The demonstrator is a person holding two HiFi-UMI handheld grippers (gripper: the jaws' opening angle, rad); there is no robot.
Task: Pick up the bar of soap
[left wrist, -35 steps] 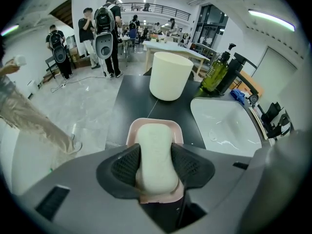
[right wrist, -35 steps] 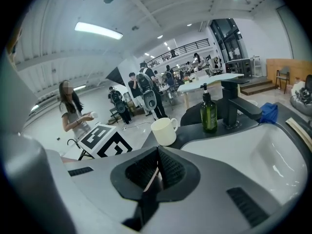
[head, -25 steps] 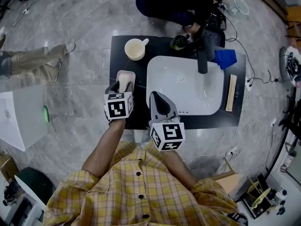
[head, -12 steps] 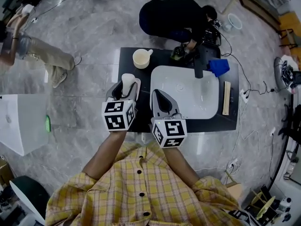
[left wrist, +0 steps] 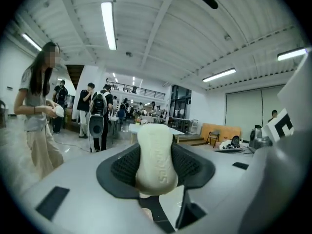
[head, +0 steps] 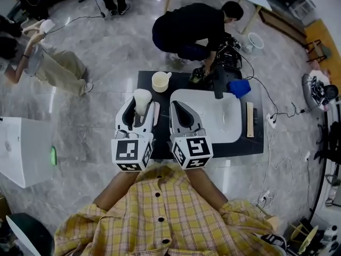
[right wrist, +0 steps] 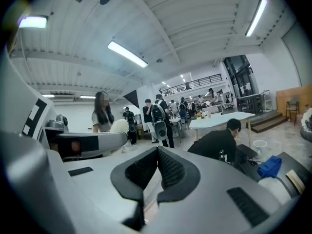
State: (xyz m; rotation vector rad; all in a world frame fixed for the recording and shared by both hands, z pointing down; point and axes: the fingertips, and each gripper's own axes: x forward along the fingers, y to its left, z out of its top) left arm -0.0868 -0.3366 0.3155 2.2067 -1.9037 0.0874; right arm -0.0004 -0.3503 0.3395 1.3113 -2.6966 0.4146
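Observation:
The cream bar of soap (head: 141,98) is clamped upright between the black pads of my left gripper (head: 140,109), held high above the left edge of the black table (head: 160,138). In the left gripper view the soap (left wrist: 156,156) fills the gap of that gripper (left wrist: 156,165), with the room behind it. My right gripper (head: 178,106) hangs beside it over the white sink basin (head: 216,120), shut and empty. The right gripper view shows its own jaws (right wrist: 157,168) pressed together, and the left gripper (right wrist: 80,143) with the soap (right wrist: 118,126) at the left.
On the table stand a cream cup (head: 160,81), a black faucet (head: 218,85), a blue cloth (head: 240,87) and a wooden strip (head: 249,120). A person in black (head: 189,28) crouches behind the table. Another person (head: 42,63) stands at the left. Cables lie on the floor at the right.
The left gripper has lifted the soap up from the dish at the table's left edge. Both grippers have risen and tilted upward, and the table looks smaller and farther away.

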